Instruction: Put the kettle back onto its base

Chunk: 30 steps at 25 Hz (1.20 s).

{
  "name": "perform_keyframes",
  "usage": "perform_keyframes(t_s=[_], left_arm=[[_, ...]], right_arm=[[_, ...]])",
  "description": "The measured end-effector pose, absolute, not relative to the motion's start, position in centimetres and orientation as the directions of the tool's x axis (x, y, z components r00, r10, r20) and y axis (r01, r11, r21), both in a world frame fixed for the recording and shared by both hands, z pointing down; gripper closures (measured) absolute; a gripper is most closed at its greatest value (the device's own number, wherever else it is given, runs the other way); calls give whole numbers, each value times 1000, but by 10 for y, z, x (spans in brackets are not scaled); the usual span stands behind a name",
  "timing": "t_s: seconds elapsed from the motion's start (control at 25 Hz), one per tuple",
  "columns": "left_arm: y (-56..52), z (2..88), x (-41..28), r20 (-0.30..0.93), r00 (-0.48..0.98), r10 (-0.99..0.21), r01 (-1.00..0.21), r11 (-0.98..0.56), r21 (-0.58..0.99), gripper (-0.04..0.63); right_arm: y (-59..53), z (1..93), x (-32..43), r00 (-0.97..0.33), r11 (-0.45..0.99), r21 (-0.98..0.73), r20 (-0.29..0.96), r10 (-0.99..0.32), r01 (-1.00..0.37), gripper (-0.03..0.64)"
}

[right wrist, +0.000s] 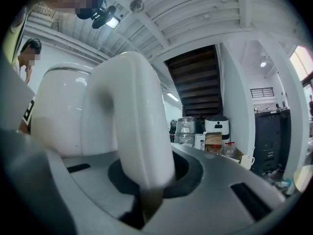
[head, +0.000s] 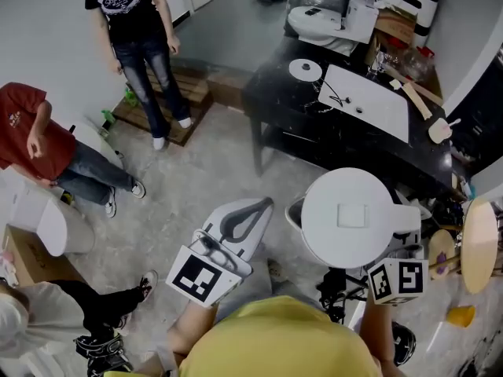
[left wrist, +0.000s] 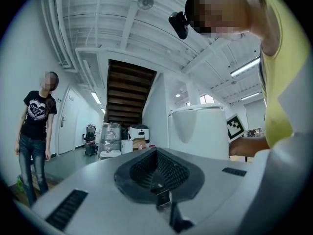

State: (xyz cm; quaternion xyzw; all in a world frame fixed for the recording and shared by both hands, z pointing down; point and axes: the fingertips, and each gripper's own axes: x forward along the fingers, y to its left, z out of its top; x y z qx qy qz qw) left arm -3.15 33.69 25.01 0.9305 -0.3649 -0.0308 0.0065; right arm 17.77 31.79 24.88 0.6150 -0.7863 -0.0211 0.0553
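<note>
right gripper (right wrist: 146, 197) is clamping narrow on the white handle (right wrist: 131, 124) of the kettle (head: 348, 217), holding it upright in the air close to the body, with the lid showing flat-on in the head view. left gripper (left wrist: 164, 199) is hovering just beside it, jaws drawn together on nothing, with the kettle wall showing ahead of it

further out, the black table (head: 271, 93) is standing across a stretch of bare floor. the round white base (head: 305, 70) is sitting on it next to a white board (head: 369, 100), top bare, well apart from the kettle

judging progress: the grasp and lift are looking done, while the carry to the table, the centring over the base and the lowering are all remaining

furthest, a person in a black shirt (head: 137, 38) is standing off to the left, away from the line to the table
</note>
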Motion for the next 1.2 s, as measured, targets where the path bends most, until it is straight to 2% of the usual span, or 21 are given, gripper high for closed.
perform_keyframes(t_s=[0.76, 1.2], left_arm=[[155, 246, -44, -71, 794, -604, -603, -797, 41, 594], [100, 253, -56, -65, 827, -558, -555, -830, 60, 594]], right_arm=[[157, 239, 155, -163, 165, 73, 28, -986, -984, 568], [114, 244, 151, -89, 92, 66, 54, -995, -994, 566]])
